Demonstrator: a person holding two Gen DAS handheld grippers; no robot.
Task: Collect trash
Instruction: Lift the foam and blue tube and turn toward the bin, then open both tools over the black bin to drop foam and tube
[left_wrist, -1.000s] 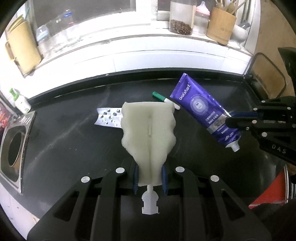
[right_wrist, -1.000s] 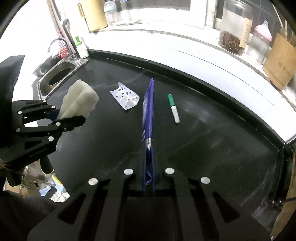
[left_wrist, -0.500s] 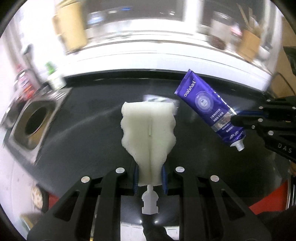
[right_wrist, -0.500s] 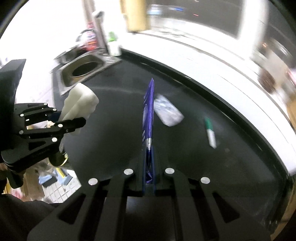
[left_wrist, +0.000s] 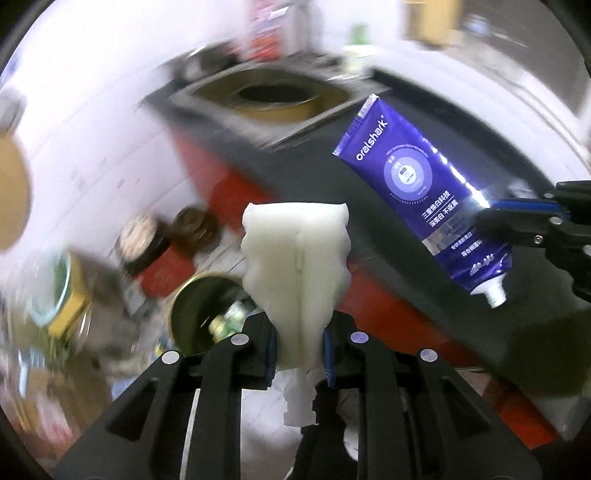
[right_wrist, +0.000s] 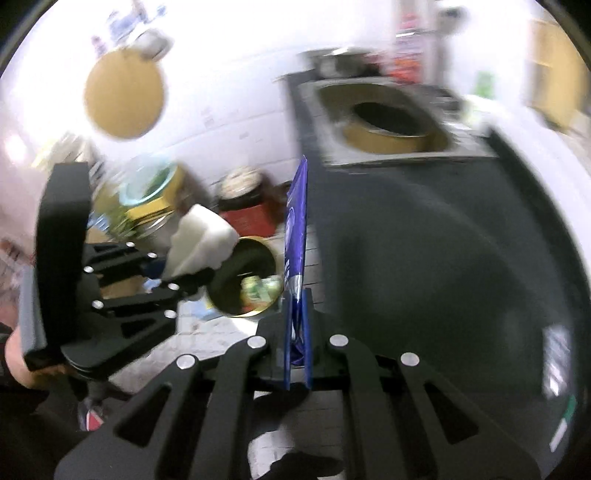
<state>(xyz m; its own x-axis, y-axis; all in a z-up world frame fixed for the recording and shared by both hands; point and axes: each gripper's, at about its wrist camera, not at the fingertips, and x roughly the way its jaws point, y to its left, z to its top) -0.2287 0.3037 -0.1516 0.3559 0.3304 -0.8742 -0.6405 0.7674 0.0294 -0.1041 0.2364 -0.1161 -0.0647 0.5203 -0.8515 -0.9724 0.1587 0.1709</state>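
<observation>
A white foam piece (left_wrist: 295, 258) stands upright between the pads of my left gripper (left_wrist: 298, 343), which is shut on its narrow lower end. To the right, my right gripper (left_wrist: 517, 225) is shut on a purple toothpaste tube (left_wrist: 417, 192) near its capped end. In the right wrist view the tube (right_wrist: 297, 221) is edge-on in my right gripper (right_wrist: 297, 314), and the left gripper (right_wrist: 177, 273) with the foam (right_wrist: 201, 240) is at the left. A round trash bin (left_wrist: 177, 306) on the floor, with green and white litter inside, lies just below both grippers (right_wrist: 240, 314).
The black counter (right_wrist: 443, 258) runs off to the right, with a steel sink (right_wrist: 388, 122) at its end. Jars and tins (left_wrist: 151, 247) crowd the tiled floor around the bin. A hand (right_wrist: 22, 362) holds the left gripper. The picture is motion-blurred.
Both grippers have swung left off the counter, still shut on the foam and the tube, and now hang over the floor bin. The pen and blister pack have left view.
</observation>
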